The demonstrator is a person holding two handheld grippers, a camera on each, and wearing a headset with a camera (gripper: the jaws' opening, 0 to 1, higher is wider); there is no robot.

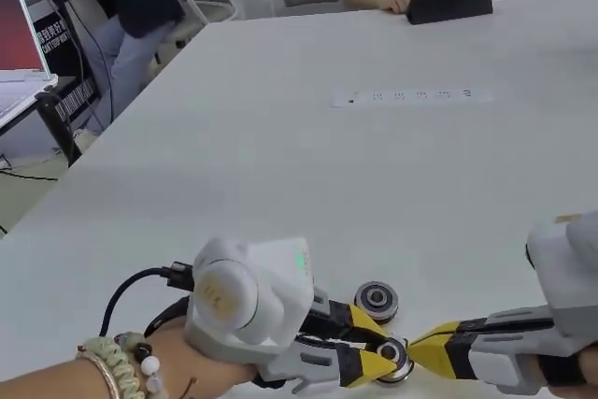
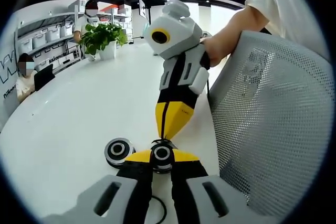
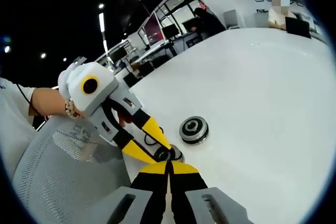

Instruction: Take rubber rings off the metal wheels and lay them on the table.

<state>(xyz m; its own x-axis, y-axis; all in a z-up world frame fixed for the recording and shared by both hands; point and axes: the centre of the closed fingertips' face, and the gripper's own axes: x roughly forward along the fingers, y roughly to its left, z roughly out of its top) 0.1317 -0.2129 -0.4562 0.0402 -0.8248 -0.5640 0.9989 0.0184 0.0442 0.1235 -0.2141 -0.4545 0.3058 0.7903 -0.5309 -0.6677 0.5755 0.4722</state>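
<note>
Metal wheel (image 1: 395,359), lower centre, clamped in left gripper (image 2: 161,153); right gripper (image 3: 169,164), jaws pressed together, at its rubber ring (image 2: 155,157). Peeling stage; next, pull outward.

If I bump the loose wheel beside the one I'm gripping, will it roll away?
The loose wheel lies flat on the table, so a bump would probably slide it, not roll it. It looks like solid metal, so likely heavy for its size and slow to move. Its dark outer ring may grip the smooth top.
</note>
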